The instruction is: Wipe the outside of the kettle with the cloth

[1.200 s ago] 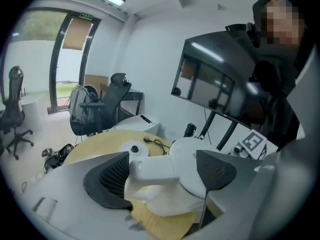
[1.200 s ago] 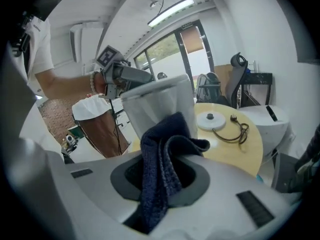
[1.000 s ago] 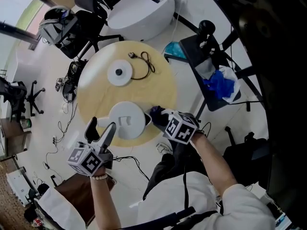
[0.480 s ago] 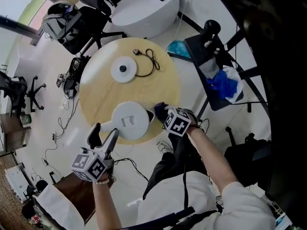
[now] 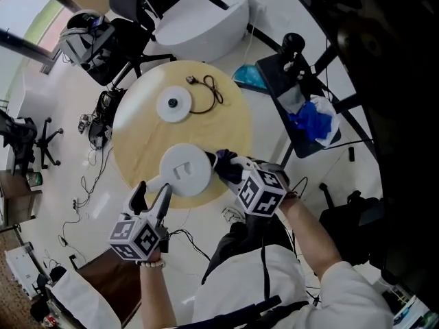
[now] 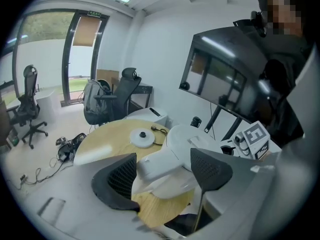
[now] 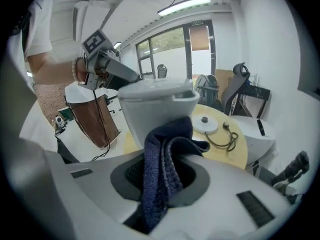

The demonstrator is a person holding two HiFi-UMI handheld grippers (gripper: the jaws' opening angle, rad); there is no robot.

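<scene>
At the near edge of the round counter (image 5: 137, 136) stands the white kettle (image 5: 195, 181), off its base (image 5: 171, 105), which lies well apart toward the far side with its cord (image 5: 206, 91) coiled beside it. That keeps the whole outside free to be wiped, with no plug in the way.

The left gripper (image 5: 152, 197) comes in from the handle (image 6: 157, 165) side. Its jaws have just been closing and now straddle the handle, one on each side. Gaps show between pads and handle, so it does not grip yet. The likely aim is to steady the kettle, so that it does not slide or turn under the wiping.

The right gripper (image 5: 236, 175) is pressed together on the dark blue cloth (image 7: 157, 174), pinching a folded bunch that sticks out past the jaws. The cloth lies against the kettle's side opposite the handle, high on the wall near the rim. With the fold leading, cloth and not the jaws meets the wall.

The kettle's lid (image 5: 182, 170) is down, so what it holds, if anything, cannot be told. Nothing else sits on the counter.
</scene>
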